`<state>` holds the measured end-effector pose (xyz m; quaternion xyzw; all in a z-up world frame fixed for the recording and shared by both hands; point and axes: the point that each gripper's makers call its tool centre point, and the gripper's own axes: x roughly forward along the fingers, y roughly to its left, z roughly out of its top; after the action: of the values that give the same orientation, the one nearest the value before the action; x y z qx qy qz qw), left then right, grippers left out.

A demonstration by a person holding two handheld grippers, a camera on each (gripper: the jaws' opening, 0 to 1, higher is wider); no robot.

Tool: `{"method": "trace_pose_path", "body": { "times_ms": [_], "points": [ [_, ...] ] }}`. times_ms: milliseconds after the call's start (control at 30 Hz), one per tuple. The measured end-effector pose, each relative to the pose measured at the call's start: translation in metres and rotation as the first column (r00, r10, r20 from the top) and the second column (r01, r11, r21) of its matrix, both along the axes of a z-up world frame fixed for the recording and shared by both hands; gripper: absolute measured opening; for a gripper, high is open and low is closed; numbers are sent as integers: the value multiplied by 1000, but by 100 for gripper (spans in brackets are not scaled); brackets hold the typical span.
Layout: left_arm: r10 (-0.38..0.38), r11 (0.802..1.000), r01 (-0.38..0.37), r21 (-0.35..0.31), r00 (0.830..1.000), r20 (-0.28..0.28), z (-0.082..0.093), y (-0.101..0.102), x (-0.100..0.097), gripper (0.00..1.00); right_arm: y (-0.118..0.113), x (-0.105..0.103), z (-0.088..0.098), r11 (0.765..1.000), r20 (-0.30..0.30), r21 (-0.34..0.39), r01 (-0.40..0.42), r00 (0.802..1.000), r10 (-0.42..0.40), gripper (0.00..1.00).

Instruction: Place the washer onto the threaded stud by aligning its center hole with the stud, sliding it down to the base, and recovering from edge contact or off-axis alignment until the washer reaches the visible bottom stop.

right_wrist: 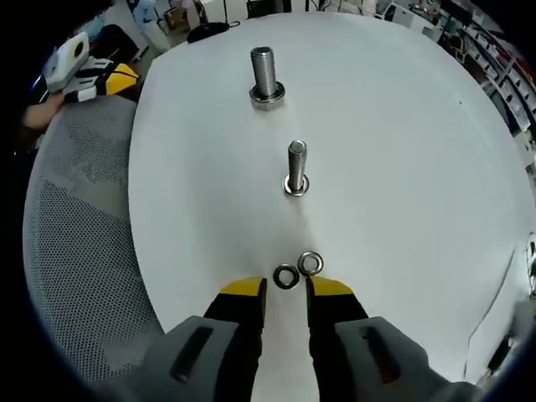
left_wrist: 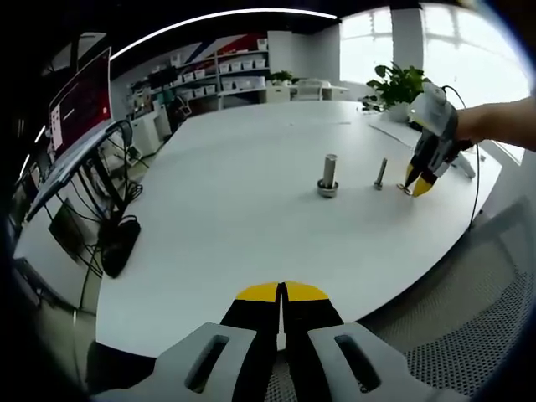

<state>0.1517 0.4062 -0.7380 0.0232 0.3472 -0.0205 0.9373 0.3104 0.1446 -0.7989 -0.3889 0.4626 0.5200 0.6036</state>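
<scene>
the right tool (right_wrist: 285, 291) hangs low over the white tabletop (right_wrist: 402, 167) with its yellow-tipped jaws a little apart and nothing between them. just ahead of the tips lie two washers, the darker washer (right_wrist: 286, 276) and the brighter washer (right_wrist: 310, 263), touching or nearly so. further ahead stands the slim threaded stud (right_wrist: 296, 167), upright, and beyond it the thicker stud (right_wrist: 265, 77). the left tool (left_wrist: 282, 293) sits back at the tabletop's near edge, jaws closed together and empty, above a grey mesh chair (right_wrist: 79, 243).
</scene>
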Motion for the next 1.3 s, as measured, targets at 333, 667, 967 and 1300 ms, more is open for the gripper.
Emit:
{"method": "trace_pose_path", "body": {
  "times_ms": [333,667,967,1300],
  "points": [
    [-1,1000,1,6,1000,-4,-1,0,-1,0,3,-3,-1,980,36,-92,-178,983,182,19],
    [3,1000,-3,7,1000,-1,0,1,0,0,4,-4,-1,966,24,-121,-228,972,232,19],
    [6,1000,-6,6,1000,4,1,1,0,0,4,-7,-2,963,42,-118,-243,967,250,17],
    [3,1000,-3,7,1000,0,1,0,-1,0,4,-7,-2,971,61,-117,-209,974,217,16]
  ]
}}
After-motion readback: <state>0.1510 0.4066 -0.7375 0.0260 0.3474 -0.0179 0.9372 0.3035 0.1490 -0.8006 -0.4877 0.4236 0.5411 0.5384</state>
